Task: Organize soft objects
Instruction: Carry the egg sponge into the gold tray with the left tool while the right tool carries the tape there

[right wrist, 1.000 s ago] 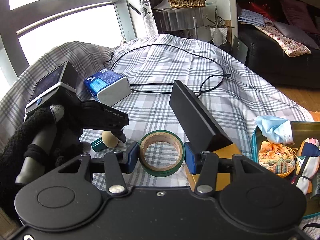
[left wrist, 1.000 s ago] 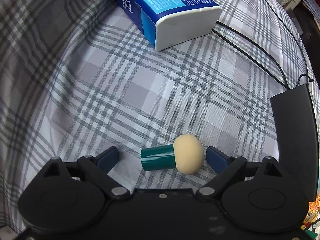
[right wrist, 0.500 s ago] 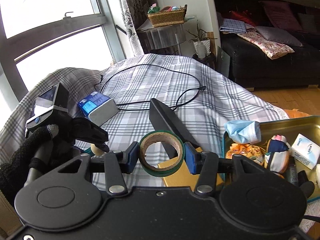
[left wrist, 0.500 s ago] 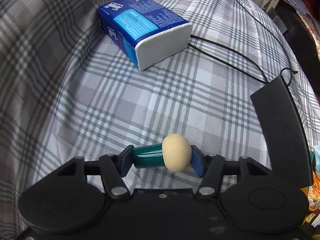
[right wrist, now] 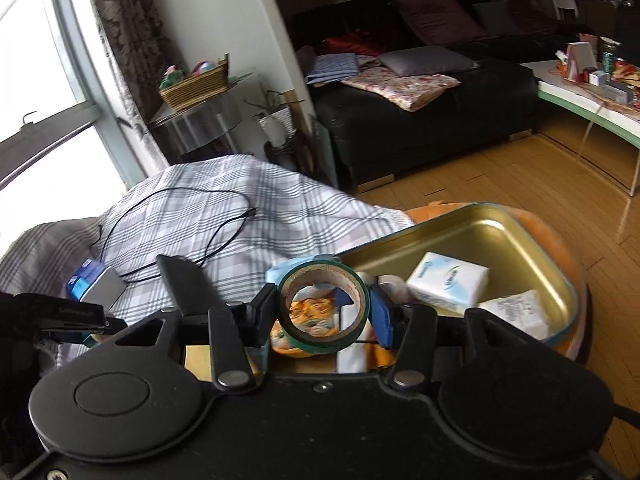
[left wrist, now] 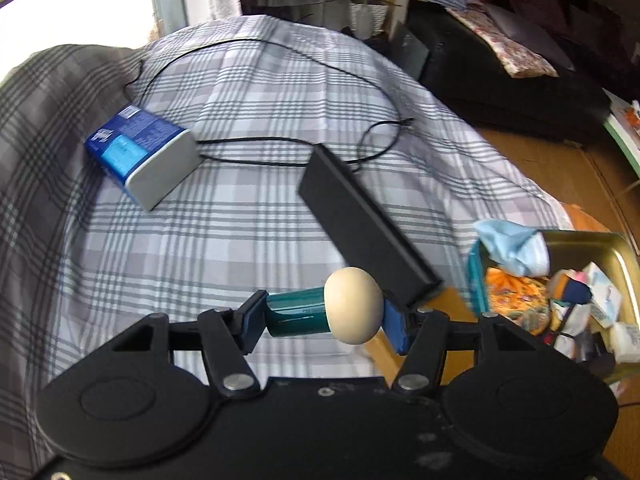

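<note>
My left gripper (left wrist: 326,316) is shut on a makeup sponge (left wrist: 324,311) with a cream foam head and a teal handle, held crosswise above the plaid cloth (left wrist: 248,168). In the right wrist view my right gripper (right wrist: 325,312) is shut on a green tape roll (right wrist: 323,307), hanging over the near end of the gold tin tray (right wrist: 492,232). The tray (left wrist: 580,240) holds a blue face mask (left wrist: 516,246), an orange patterned pouch (left wrist: 516,300) and white tissue packs (right wrist: 448,286). The left gripper (right wrist: 76,316) shows at the left edge.
A blue tissue box (left wrist: 142,158) lies at the back left of the cloth. A black flat box (left wrist: 360,224) leans between the cloth and the tray. A black cable (left wrist: 280,152) loops across the cloth. A dark sofa (right wrist: 420,120) and wooden floor lie beyond.
My left gripper closed on the sponge, lifted it off the cloth and swung toward the tray. My right gripper carried the tape roll right, over the tray.
</note>
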